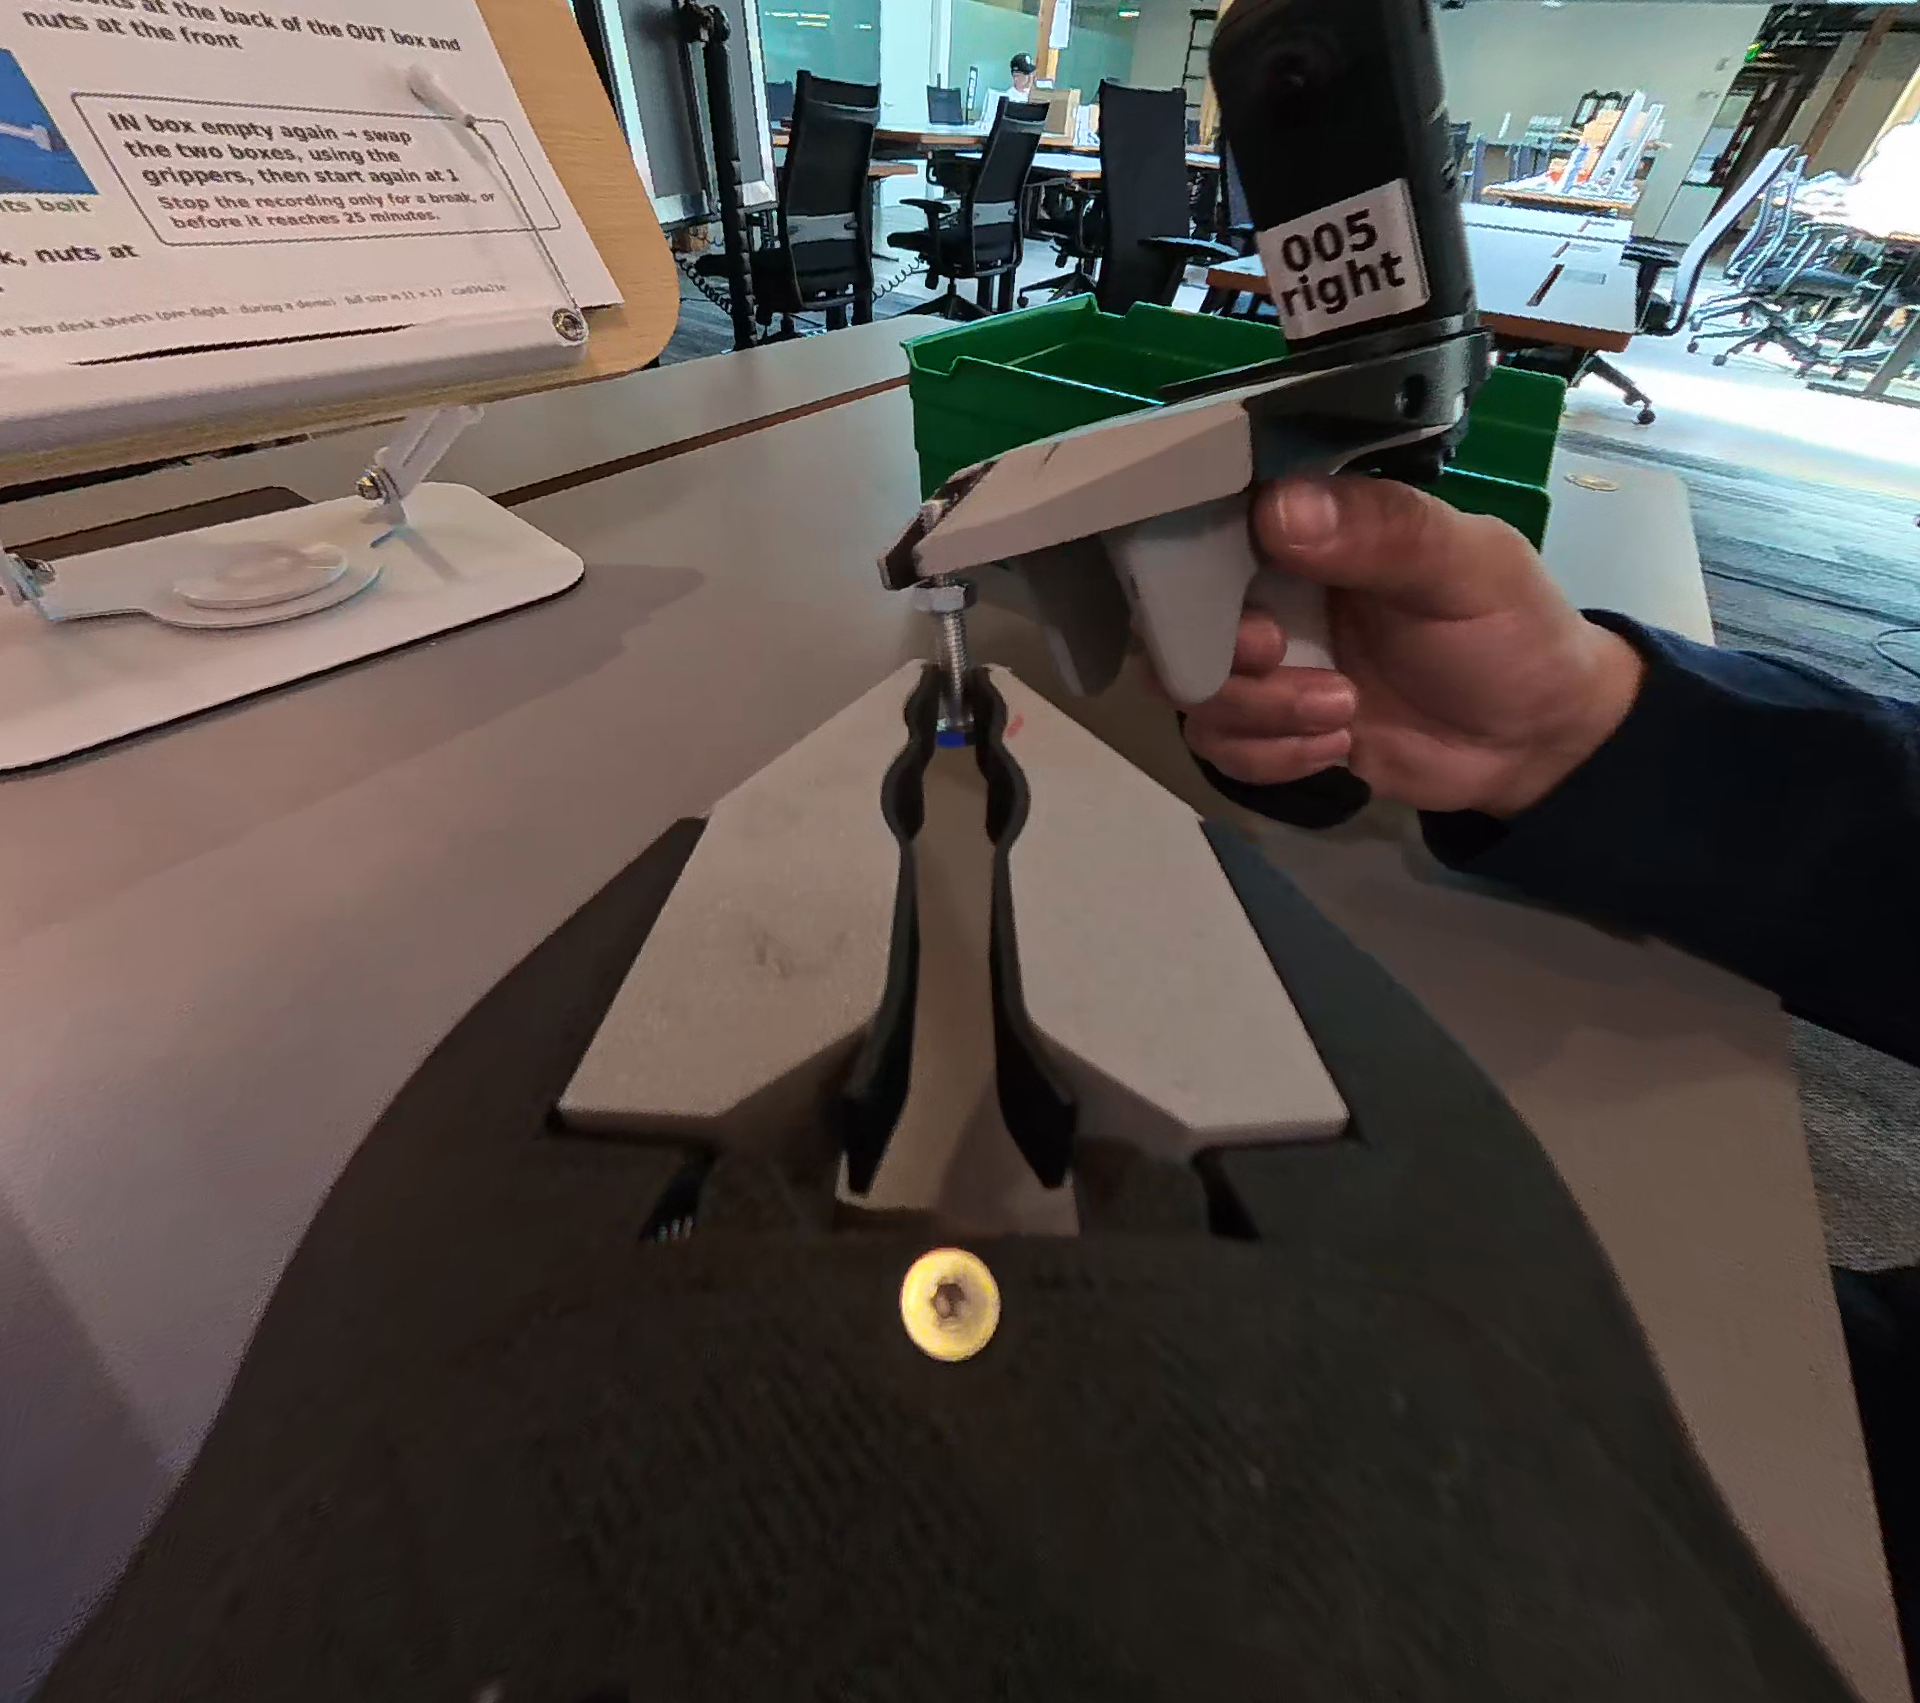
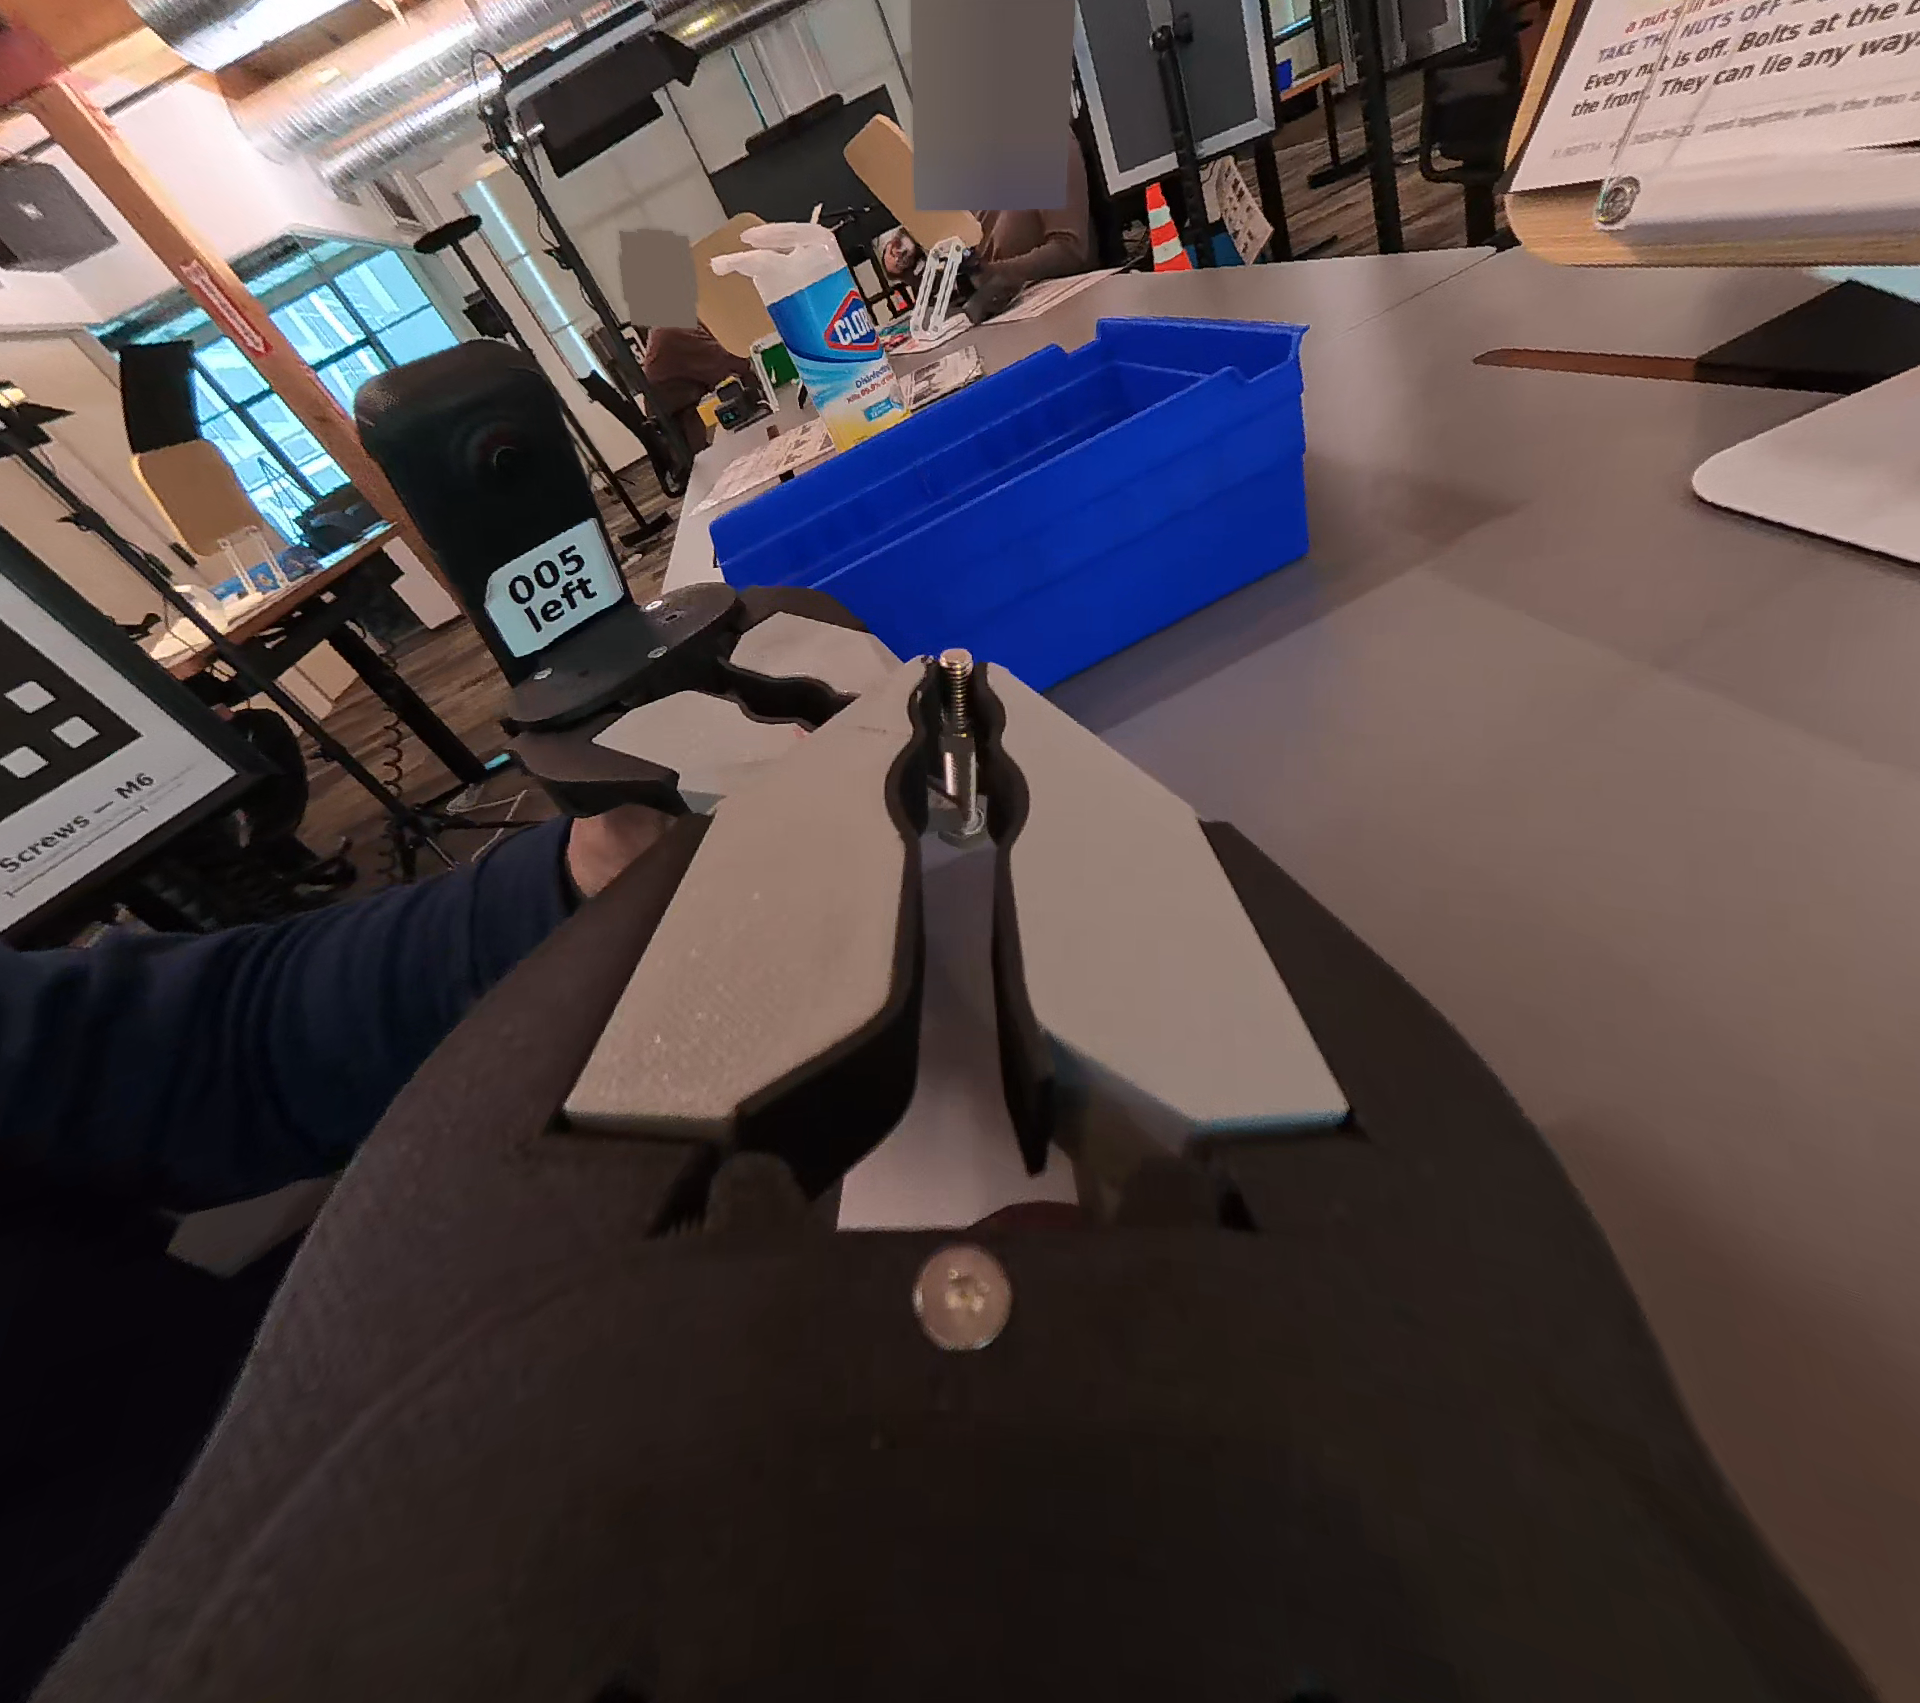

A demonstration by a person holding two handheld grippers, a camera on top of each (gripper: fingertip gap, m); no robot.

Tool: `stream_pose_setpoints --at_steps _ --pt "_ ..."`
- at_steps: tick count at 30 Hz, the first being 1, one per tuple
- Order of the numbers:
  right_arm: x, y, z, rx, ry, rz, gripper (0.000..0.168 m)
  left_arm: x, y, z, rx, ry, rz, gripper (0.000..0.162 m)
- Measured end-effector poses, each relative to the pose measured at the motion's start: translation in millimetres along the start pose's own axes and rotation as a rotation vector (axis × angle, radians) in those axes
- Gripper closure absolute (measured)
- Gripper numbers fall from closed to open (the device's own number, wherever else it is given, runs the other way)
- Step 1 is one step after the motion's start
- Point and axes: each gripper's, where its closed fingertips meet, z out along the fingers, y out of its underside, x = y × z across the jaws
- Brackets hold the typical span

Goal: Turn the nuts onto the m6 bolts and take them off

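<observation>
A silver M6 bolt (image 1: 952, 656) stands upright above the grey table (image 1: 623, 770). My left gripper (image 1: 951, 703) is shut on the bolt's lower end, by a blue mark. A nut (image 1: 940, 599) sits high on the thread. My right gripper (image 1: 914, 562), held by a hand in a dark sleeve, comes in from the right and closes on the nut. In the right wrist view my right gripper (image 2: 956, 703) is shut around the nut (image 2: 951, 760), with the bolt's tip (image 2: 956, 666) poking up between the fingers. The left gripper (image 2: 873, 703) reaches in from the left.
A green bin (image 1: 1039, 375) stands behind the right gripper. A blue bin (image 2: 1039, 510) stands past the grippers, with a wipes canister (image 2: 831, 365) beyond it. An instruction sheet on a wooden stand (image 1: 312, 95) with a white base (image 1: 312, 573) is at the back left. My left and right fingertips are right by each other.
</observation>
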Motion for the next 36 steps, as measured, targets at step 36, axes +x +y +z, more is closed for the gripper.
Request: stream_pose_setpoints --at_steps 36 --pt "0.8 13.3 7.6 -0.077 0.064 -0.141 0.138 -0.7 6.0 3.8 0.003 0.002 0.001 0.159"
